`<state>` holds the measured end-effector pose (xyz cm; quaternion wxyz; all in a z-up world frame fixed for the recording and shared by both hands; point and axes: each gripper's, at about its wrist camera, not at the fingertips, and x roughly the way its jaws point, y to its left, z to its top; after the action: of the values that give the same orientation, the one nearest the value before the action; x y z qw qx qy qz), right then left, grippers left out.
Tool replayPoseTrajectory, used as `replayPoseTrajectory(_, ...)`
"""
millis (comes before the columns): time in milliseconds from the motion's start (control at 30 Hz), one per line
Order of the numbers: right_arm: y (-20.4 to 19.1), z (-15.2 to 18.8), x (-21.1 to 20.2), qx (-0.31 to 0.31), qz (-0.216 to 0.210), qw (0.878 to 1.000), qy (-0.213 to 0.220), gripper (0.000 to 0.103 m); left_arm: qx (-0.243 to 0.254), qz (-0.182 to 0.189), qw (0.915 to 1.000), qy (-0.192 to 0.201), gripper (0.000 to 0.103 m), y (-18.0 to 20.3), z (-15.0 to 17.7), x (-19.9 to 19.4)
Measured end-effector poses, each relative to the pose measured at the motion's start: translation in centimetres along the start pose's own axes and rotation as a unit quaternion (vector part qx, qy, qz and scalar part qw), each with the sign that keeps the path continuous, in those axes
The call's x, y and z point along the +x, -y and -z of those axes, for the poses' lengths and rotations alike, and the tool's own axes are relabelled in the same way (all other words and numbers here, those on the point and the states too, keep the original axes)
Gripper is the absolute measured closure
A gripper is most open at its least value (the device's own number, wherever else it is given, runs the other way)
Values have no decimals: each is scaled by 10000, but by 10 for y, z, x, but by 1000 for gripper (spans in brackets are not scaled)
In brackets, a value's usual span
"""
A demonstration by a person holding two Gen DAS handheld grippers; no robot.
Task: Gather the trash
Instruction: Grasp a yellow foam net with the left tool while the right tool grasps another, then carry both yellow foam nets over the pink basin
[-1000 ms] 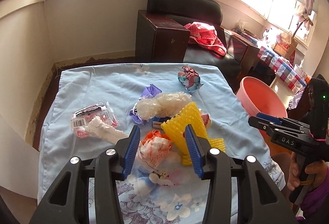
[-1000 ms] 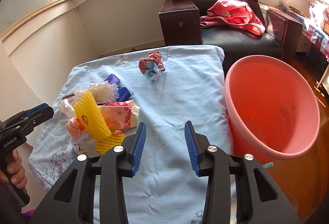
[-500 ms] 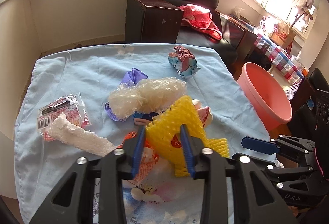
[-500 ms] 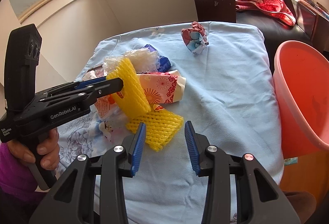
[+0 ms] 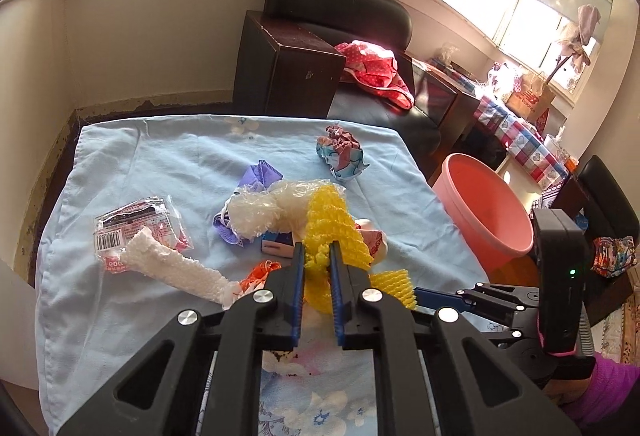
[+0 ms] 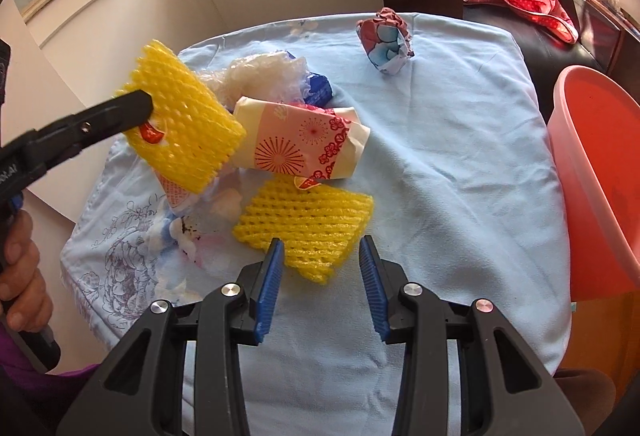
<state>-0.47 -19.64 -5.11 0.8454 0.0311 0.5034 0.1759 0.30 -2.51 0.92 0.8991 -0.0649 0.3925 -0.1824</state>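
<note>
- Left tongs (image 5: 317, 268) have just been closing and now pinch a yellow foam net (image 6: 182, 124), lifted off the bench (image 6: 460, 140).
- Right tongs (image 6: 322, 256) stand apart, straddling a second net (image 6: 308, 224) lying flat.
- Pink tub (image 6: 600, 172) beside the bench.

A dark armchair (image 5: 340, 8) stands far ahead of the claw, red dotted cloth (image 5: 376, 70) on its seat. A dark wooden cabinet (image 5: 288, 74) sits beside it, left.

Home living room: dark armchair (image 5: 340, 16), cloth-covered table (image 5: 160, 164), windows.
</note>
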Motion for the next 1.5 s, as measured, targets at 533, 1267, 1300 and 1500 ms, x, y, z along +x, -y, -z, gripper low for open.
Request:
replayPoseTrajectory(533,20,3,-38,274,-34,9975,650,93,139,31,9999,-41,92,21,-4,0)
replayPoseTrajectory(1267,144,3,-113,1447,1475,9667,1512,93,1028,699,9922,23,92,151,-47,52)
replayPoseTrajectory(1300,149,3,-114,1479,1541,9649,1525,93,1084,710,9916,6,92,158,-48,56)
replayPoseTrajectory(1500,176,6,-117,1687,1801,9564,1564,93,1387,703,9878,-101,92,196,-55,85)
